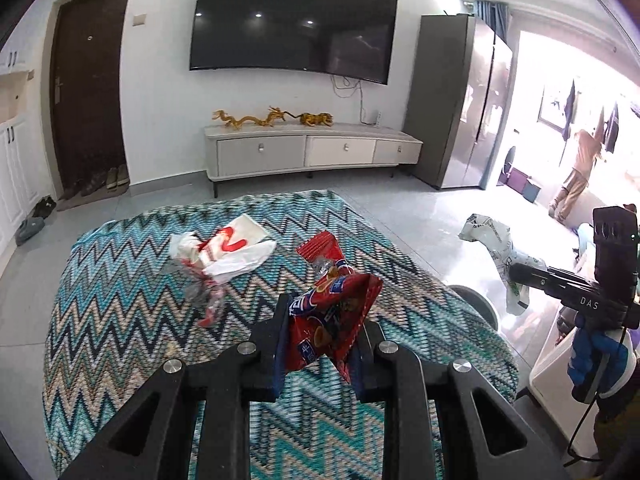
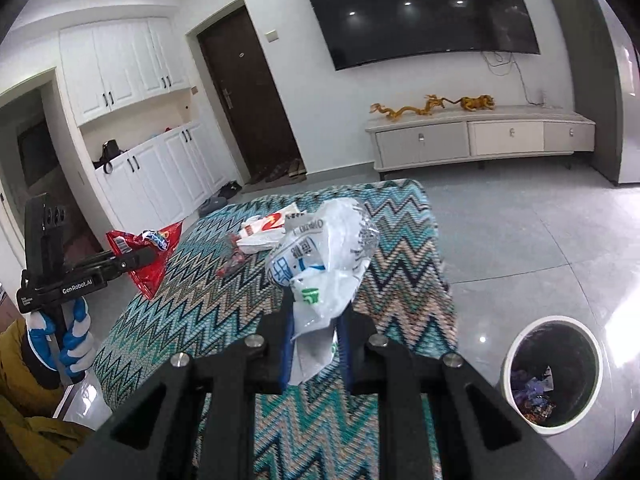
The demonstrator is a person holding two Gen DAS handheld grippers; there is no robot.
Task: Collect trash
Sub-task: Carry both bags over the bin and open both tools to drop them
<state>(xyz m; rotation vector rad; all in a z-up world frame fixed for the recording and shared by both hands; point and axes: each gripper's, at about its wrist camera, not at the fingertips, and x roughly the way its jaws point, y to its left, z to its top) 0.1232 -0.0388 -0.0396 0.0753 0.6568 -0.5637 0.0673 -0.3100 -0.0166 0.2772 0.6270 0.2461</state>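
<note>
My left gripper is shut on a crumpled red snack wrapper, held up above the table with the zigzag cloth. In the right wrist view the same left gripper and red wrapper show at the left. My right gripper is shut on a white printed plastic bag lifted over the cloth; the left wrist view shows that right gripper and bag at the right. A white and red paper bag and a crumpled clear wrapper lie on the cloth.
A round white trash bin with scraps inside stands on the tiled floor right of the table. A TV cabinet lines the far wall under a wall TV. A person stands in the bright room far right. Shoes lie by the door.
</note>
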